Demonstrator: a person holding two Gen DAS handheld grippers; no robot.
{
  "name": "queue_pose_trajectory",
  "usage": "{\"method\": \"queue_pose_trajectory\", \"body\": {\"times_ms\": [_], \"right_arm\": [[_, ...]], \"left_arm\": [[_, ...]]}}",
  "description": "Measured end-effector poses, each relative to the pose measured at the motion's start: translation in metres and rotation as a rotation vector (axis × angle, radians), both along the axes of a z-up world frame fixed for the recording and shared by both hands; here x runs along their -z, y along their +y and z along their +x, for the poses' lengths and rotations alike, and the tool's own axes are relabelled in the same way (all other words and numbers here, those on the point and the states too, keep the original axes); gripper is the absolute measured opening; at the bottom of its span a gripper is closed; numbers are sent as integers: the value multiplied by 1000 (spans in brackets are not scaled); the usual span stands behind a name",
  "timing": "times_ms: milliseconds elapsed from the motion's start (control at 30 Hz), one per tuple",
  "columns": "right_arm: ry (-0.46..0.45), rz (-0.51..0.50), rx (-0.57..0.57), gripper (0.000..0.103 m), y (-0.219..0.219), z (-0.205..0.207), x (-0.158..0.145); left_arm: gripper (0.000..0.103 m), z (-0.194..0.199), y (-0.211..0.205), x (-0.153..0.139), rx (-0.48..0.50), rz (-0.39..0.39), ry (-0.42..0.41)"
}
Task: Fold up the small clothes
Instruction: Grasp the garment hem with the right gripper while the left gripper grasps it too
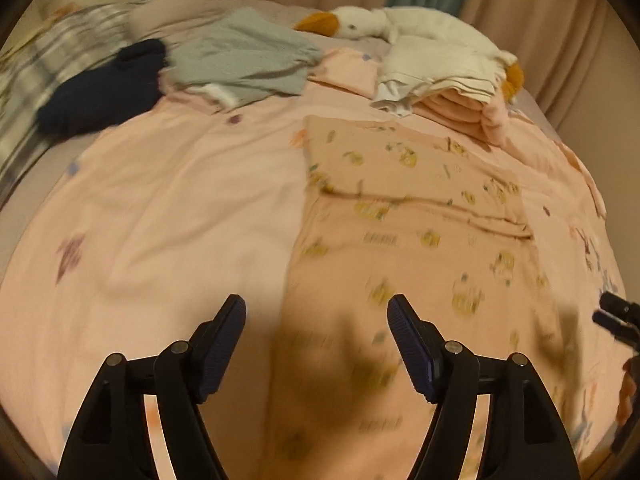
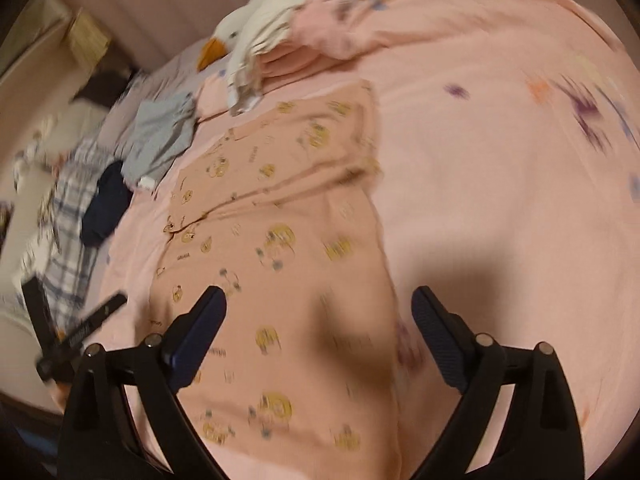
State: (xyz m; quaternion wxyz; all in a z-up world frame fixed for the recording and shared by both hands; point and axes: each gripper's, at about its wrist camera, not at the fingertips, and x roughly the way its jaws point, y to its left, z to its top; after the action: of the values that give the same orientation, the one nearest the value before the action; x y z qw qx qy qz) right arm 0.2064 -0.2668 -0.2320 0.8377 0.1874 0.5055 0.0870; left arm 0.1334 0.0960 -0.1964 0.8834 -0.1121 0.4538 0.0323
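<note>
Peach cotton top printed with yellow cartoon figures (image 1: 404, 216) lies flat on the pink bed cover (image 1: 172, 200), its far part folded over.
Left tongs (image 1: 316, 344) and right tongs (image 2: 318, 328) both hang spread wide above it, empty; a folded pile (image 1: 444, 80) and white plush duck (image 1: 400, 24) lie beyond.

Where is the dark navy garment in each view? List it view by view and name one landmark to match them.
Left wrist view: the dark navy garment lies upper left, beside the grey-green garment.
Right wrist view: the dark navy garment lies at the left, below the grey-green garment, next to the plaid cloth.
Shared landmark: the white plush goose at the far side of the bed.
</note>
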Motion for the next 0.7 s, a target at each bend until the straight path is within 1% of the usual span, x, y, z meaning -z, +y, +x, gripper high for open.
{"method": "queue_pose_trajectory", "body": {"times_ms": [33,67,100,167,233,267,300,367,400,467,500,533,567,600,633,667,700], "right_arm": [[5,10,14,95,-4,-13,6],[12,23,22,95,-7,-21,10],[29,42,35,95,-11,-32,17],[73,89,56,95,-18,-54,31],[115,149,91,95,-21,-79,46],[126,173,101,95,-22,-87,50],[136,215,119,95,-20,-100,56],[123,267,140,96,-13,-118,60],[119,282,136,96,-6,-126,61],[117,325,118,96,6,-134,63],[119,356,110,96,13,-136,64],[117,378,93,96,23,-135,66],[114,395,87,96,28,-132,67],[106,426,96,96,33,-126,71],[98,450,111,96,37,-121,75],[92,459,126,96,39,-116,78],[77,460,158,96,41,-110,79]], "left_arm": [[73,-13,2,5,-22,-5,-5],[73,-30,6,12,-38,-24,4],[73,-38,7,16,-38,-47,15],[73,-61,13,27,-56,-142,37],[73,-83,16,40,-72,-261,74],[73,-90,16,43,-65,-303,85],[73,-98,13,50,-55,-376,93],[73,-111,5,60,-44,-467,85],[73,-114,0,62,-39,-470,74],[73,-118,-12,59,-31,-438,45],[73,-116,-21,57,-11,-443,34],[73,-111,-27,58,22,-480,27],[73,-105,-29,61,57,-533,25],[73,-96,-33,67,77,-614,40],[73,-89,-35,72,68,-680,45],[73,-85,-36,75,53,-728,32],[73,-81,-36,77,49,-750,18]]}}
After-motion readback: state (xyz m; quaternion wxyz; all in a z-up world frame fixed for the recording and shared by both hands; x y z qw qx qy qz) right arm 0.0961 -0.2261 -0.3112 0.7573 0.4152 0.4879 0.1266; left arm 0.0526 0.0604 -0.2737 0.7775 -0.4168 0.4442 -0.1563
